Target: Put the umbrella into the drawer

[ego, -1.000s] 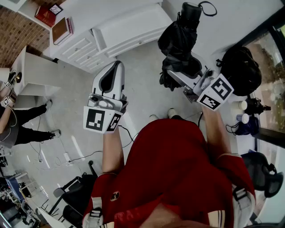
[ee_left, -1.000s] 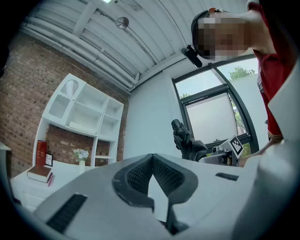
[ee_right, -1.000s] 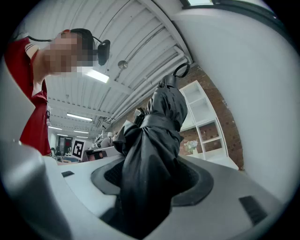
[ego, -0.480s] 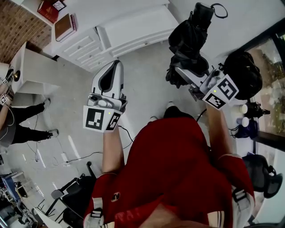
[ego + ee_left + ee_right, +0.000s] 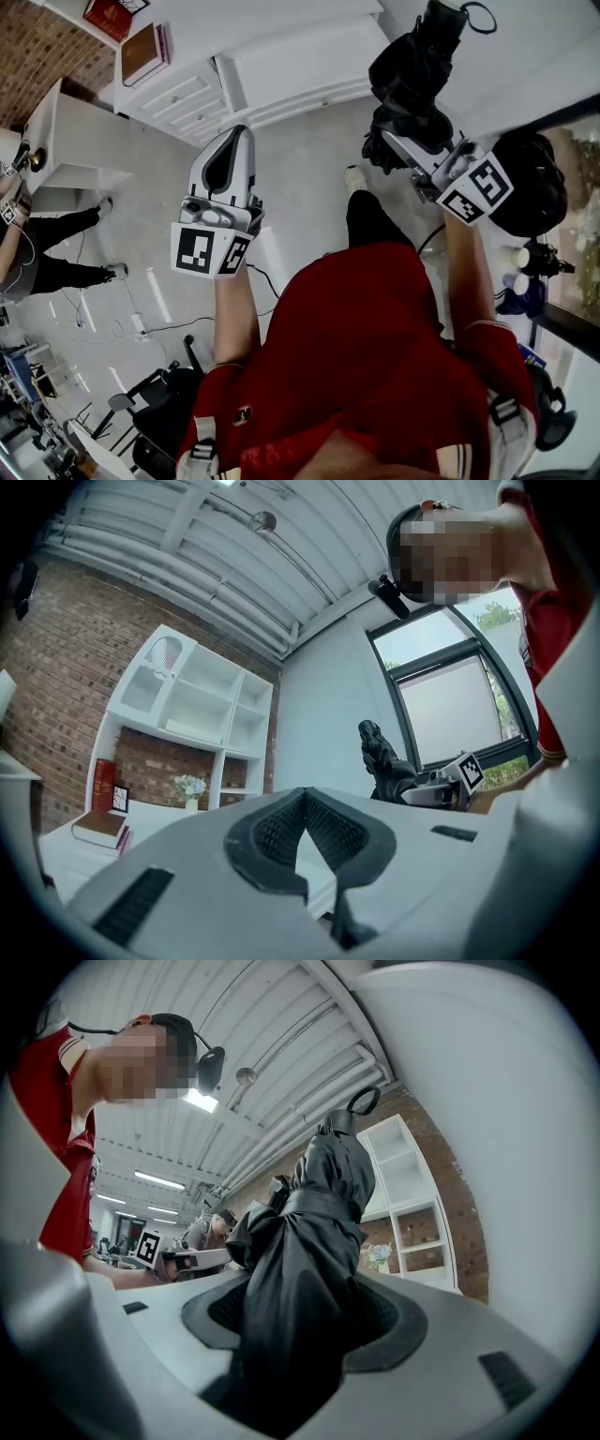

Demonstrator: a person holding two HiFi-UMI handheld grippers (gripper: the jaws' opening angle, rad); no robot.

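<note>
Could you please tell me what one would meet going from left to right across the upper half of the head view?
brown book → left gripper → umbrella → black bag

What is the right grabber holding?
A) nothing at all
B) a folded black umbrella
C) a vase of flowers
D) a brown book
B: in the right gripper view, the folded black umbrella stands between the jaws of the right gripper, and the pads press on its fabric.
</note>
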